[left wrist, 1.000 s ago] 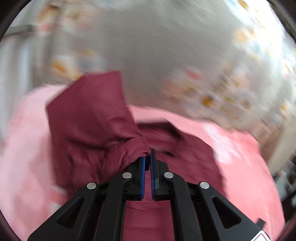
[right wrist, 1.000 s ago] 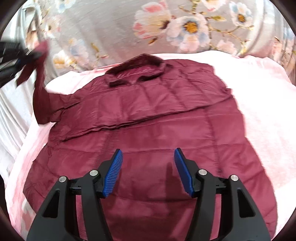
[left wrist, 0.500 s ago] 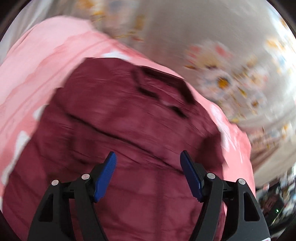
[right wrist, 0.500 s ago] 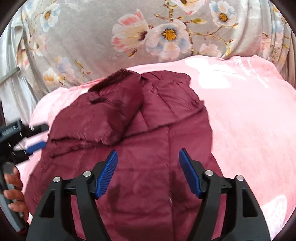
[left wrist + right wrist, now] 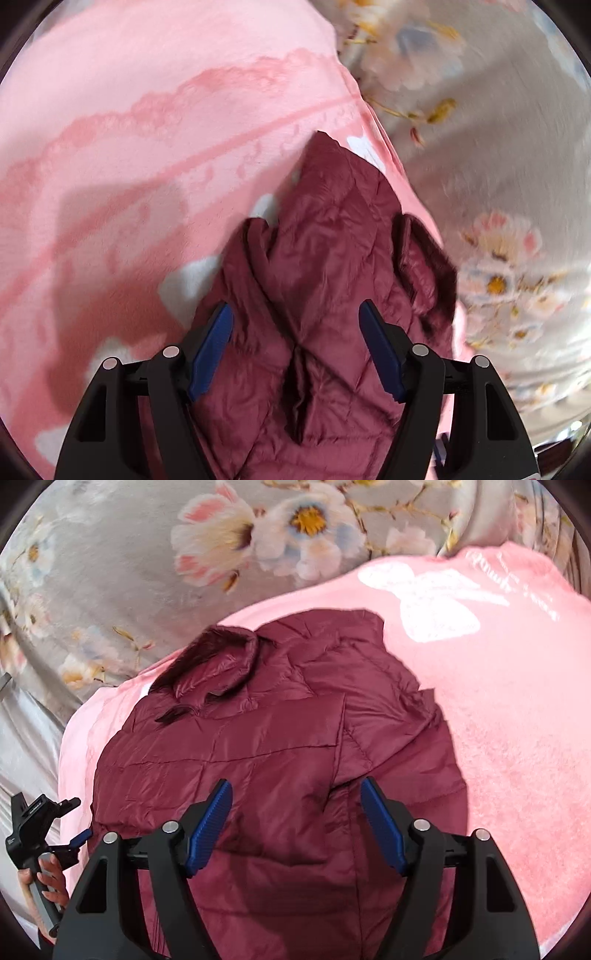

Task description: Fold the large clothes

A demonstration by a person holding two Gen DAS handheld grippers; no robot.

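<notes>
Bright, even daylight. Glare whitens the far right pink blanket [image 5: 436, 602]. Soft shadows fall near the lens. Left wrist view motion-blurred; fisheye edges curve, corners vignetted.

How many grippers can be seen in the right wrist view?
2. The right gripper fills the bottom centre, above the jacket; the left gripper is at the lower left edge, held in a hand.

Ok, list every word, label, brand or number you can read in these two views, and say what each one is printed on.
None can be read with certainty.
Pink blanket: pale cursive lettering near its far right corner, too faint and bent to read.
Left gripper, on its camera body in the right wrist view: small white print, too small to read.
Maroon jacket: no label or print visible.
Floral fabric: flowers only, no text.
</notes>
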